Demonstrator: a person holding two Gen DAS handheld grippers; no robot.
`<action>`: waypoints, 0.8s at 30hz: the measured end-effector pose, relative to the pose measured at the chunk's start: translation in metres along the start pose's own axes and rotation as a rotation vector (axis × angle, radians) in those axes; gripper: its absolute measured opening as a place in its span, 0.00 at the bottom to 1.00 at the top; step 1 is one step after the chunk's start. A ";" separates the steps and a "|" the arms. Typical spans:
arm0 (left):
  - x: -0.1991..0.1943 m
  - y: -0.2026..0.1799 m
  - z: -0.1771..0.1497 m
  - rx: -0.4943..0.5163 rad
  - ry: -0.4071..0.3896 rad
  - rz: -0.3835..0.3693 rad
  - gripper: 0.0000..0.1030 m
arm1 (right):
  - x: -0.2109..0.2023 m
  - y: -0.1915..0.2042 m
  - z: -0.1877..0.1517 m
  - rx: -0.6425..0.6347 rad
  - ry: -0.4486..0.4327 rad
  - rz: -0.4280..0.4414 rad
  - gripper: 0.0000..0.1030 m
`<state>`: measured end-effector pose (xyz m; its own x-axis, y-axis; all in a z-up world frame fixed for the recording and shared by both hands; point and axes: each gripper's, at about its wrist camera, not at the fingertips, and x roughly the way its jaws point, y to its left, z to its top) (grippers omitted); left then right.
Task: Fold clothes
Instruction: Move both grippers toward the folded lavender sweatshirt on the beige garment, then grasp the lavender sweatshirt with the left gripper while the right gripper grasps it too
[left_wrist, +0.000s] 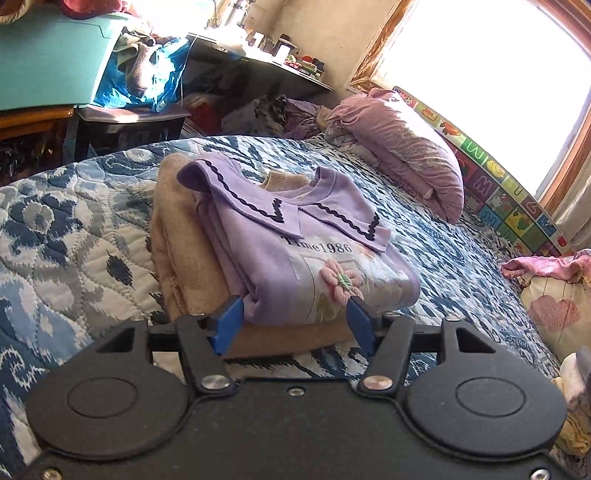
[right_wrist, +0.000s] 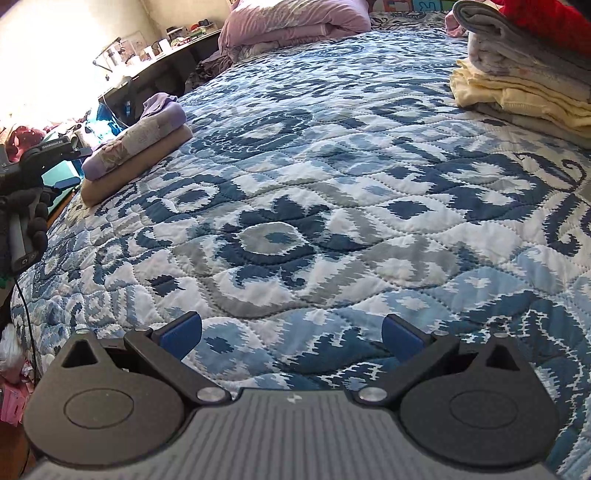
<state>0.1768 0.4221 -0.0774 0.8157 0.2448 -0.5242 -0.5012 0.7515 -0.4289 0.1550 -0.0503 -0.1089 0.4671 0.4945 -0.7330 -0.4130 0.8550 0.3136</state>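
A folded lilac sweatshirt (left_wrist: 295, 243) with a scalloped collar and a pink flower lies on top of a folded tan sweater (left_wrist: 184, 266) on the blue patterned quilt (left_wrist: 66, 236). My left gripper (left_wrist: 293, 317) is open, its blue fingers just in front of the stack's near edge, holding nothing. The same stack (right_wrist: 136, 147) shows at the left in the right wrist view, with the left gripper's body (right_wrist: 33, 162) beside it. My right gripper (right_wrist: 291, 332) is open and empty, low over the bare quilt (right_wrist: 314, 192).
A pile of folded cream and grey clothes (right_wrist: 524, 77) sits at the far right of the bed. A lilac folded duvet (left_wrist: 402, 147) lies by the window. A cluttered desk (left_wrist: 258, 59) and teal box (left_wrist: 48, 59) stand beyond the bed. A floral pillow (left_wrist: 557, 306) lies at the right.
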 end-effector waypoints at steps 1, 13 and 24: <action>0.004 -0.002 0.001 0.020 -0.003 0.009 0.59 | 0.000 -0.001 -0.001 0.007 0.003 0.000 1.00; -0.016 -0.021 -0.003 0.112 0.029 -0.153 0.13 | -0.020 -0.006 -0.013 0.031 0.011 0.007 1.00; -0.162 -0.049 -0.145 0.214 0.200 -0.397 0.12 | -0.084 -0.013 -0.031 0.039 -0.035 0.027 1.00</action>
<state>0.0270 0.2563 -0.0782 0.8496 -0.1932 -0.4908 -0.0750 0.8768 -0.4749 0.0963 -0.1077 -0.0701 0.4838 0.5217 -0.7026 -0.3948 0.8467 0.3568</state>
